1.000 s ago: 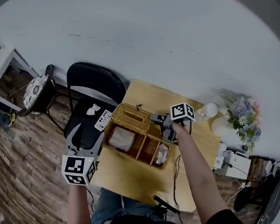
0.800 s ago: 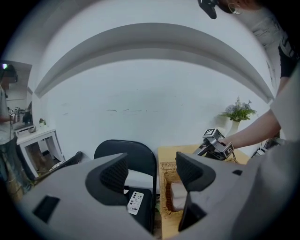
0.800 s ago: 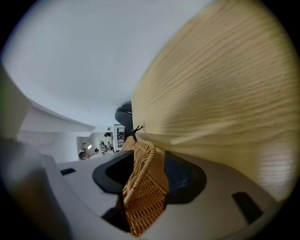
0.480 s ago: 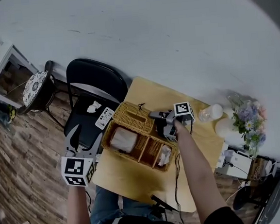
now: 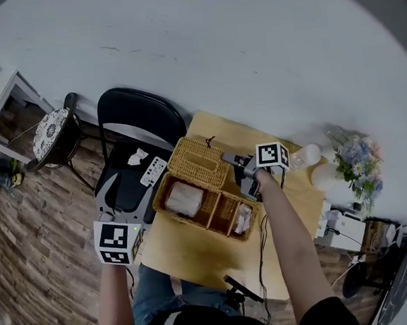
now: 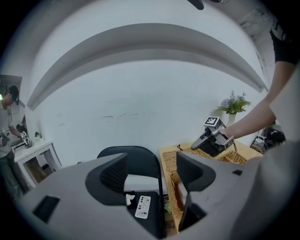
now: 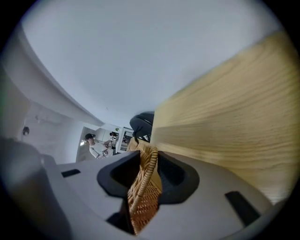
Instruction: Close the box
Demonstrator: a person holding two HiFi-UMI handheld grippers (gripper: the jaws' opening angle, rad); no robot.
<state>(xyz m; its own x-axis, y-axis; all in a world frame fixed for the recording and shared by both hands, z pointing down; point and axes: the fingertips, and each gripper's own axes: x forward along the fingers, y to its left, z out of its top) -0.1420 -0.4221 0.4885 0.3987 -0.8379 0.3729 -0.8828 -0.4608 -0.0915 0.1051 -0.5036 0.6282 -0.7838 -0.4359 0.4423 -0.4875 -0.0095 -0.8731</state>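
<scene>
- Wicker box stands open on the wooden table, with its lid raised at the far side.
- Right gripper is clamped on the lid's edge.
- Left gripper, jaws apart and empty, hovers well left of the box, over a black chair.

Right claw, arm outstretched, pinches the wicker lid; left claw hangs low, jaws apart, empty.

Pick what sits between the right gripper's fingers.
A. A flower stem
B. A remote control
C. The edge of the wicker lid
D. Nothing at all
C: the right gripper view shows the wicker lid standing edge-on between the fingers of the right gripper, which press on it from both sides.
</scene>
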